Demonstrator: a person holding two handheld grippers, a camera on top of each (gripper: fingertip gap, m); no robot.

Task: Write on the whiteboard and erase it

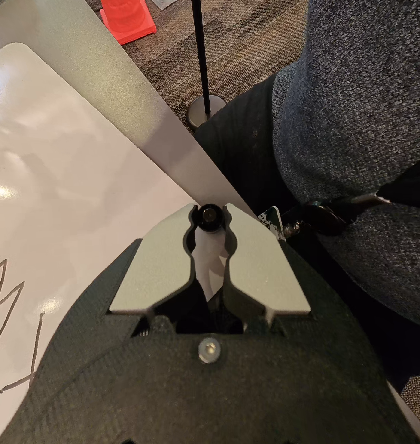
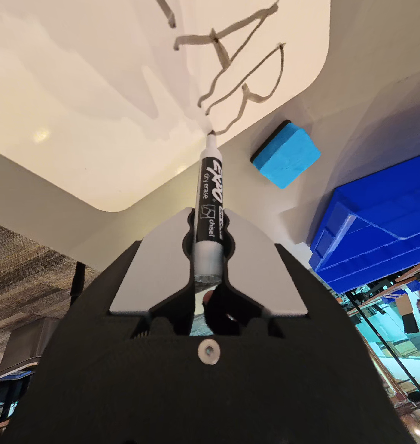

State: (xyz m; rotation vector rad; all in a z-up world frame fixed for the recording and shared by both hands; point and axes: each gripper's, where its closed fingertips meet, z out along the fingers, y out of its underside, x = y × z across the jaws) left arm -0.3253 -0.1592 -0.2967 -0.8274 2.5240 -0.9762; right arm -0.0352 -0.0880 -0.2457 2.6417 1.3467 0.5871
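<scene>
Fingers of the right gripper (image 2: 209, 225) clamp a black marker (image 2: 210, 192), tip on the whiteboard (image 2: 84, 96); blue eraser (image 2: 285, 153) lies beside the whiteboard. Left gripper (image 1: 209, 216) clamps a black cap (image 1: 209, 217).

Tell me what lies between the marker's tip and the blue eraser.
In the right wrist view, only the whiteboard's edge and bare grey table lie between the marker tip and eraser.

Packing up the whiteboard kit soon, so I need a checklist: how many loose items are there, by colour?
Black: 2, black-and-white dry-erase marker, black marker cap
Light blue: 1, foam eraser block
Dark blue: 1, plastic bin
Total: 4
</scene>
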